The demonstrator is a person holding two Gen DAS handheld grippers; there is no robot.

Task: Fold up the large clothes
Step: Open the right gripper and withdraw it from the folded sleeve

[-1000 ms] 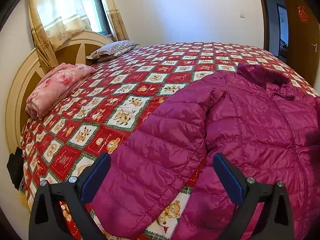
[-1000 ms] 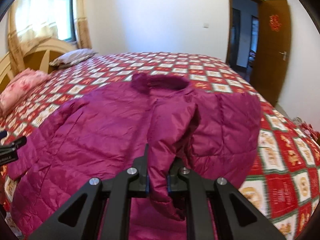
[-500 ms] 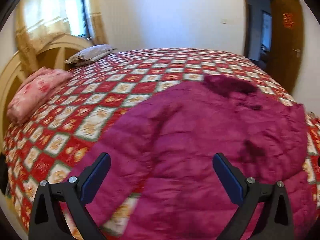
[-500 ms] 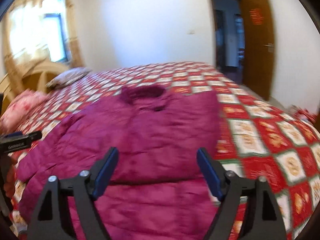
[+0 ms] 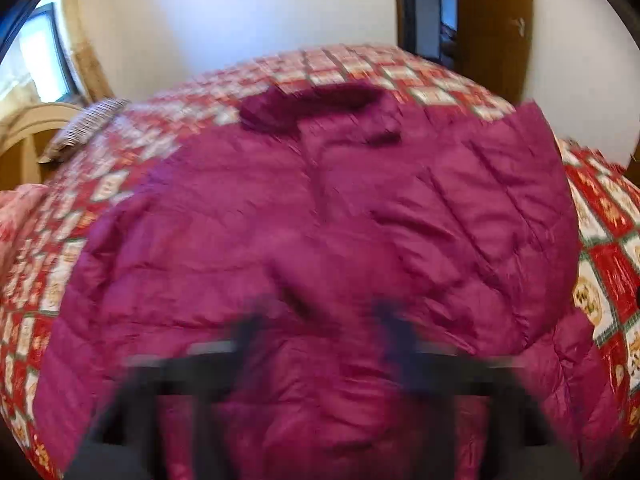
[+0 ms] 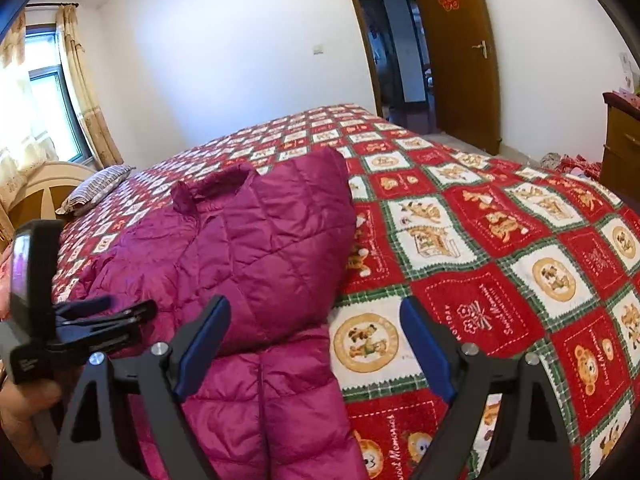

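Observation:
A magenta quilted down jacket (image 6: 256, 248) lies on the bed, collar toward the far side, its right part folded over the body. It fills the left wrist view (image 5: 320, 220). My right gripper (image 6: 316, 344) is open and empty above the jacket's lower right edge. My left gripper (image 5: 324, 344) hangs over the jacket's lower middle; it is badly blurred, its fingers closer together than before with fabric bunched between them, and whether it grips cannot be made out. It also shows from the side in the right wrist view (image 6: 104, 308).
The bed has a red, white and green bear-patterned quilt (image 6: 500, 248). A striped pillow (image 6: 96, 194) lies by the wooden headboard (image 6: 44, 184). An open brown door (image 6: 456, 52) stands beyond the bed, a wooden cabinet (image 6: 620, 144) at the right.
My right gripper let go of the sleeve it held, opened, and drew back right. My left gripper swung right over the jacket's middle and its fingers narrowed; the view is now motion-blurred.

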